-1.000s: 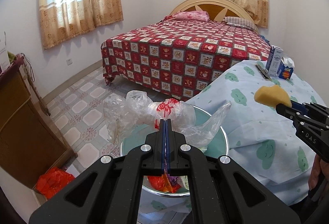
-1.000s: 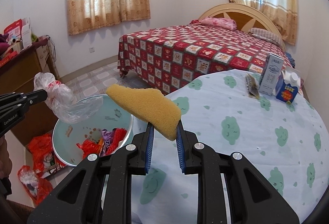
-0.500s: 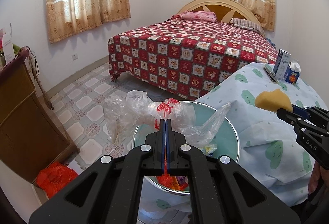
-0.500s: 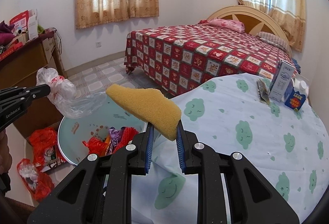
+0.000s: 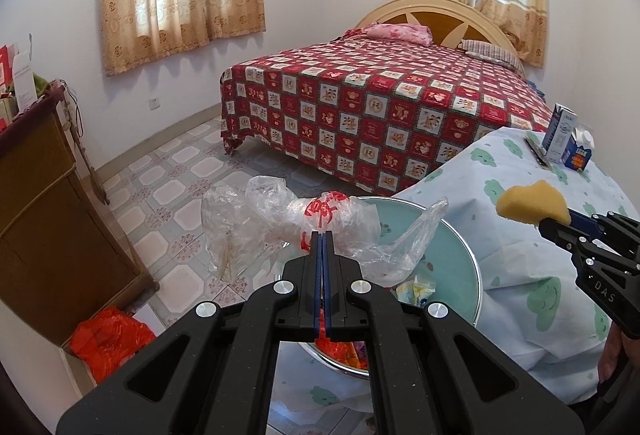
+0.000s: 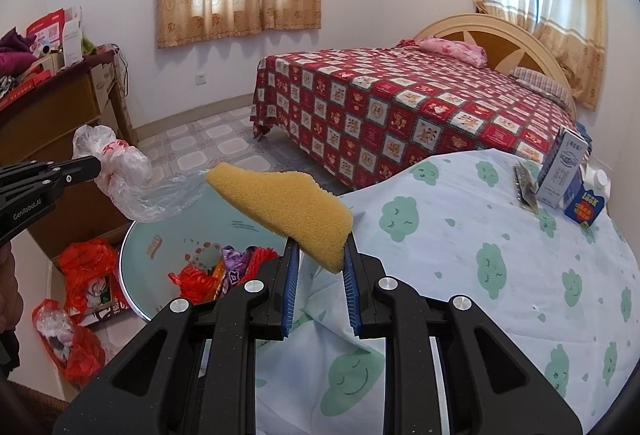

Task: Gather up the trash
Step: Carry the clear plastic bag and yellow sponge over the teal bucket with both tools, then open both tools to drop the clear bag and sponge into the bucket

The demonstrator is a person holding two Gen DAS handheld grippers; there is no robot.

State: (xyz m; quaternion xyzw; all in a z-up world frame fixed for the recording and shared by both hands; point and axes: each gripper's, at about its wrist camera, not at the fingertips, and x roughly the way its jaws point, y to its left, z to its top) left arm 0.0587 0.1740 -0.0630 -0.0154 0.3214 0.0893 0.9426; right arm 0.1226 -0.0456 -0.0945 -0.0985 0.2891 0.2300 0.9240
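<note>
My left tool (image 5: 322,235) is pressed together on a crumpled clear plastic bag (image 5: 280,223) with red print I cannot read, held above the teal bin (image 5: 460,267); from the right camera its arm reads "GenRobot.AI"; my right tool (image 6: 319,247) pinches a yellow sponge (image 6: 280,203) by its lower corner, at 2 o'clock from the bin; "DAS" shows on its body from the left camera; red wrappers (image 6: 192,279) lie inside the bin; on the desk (image 6: 460,255) at 2 o'clock stand a white carton (image 6: 560,171) and a blue box (image 6: 584,203), lettering unclear.
</note>
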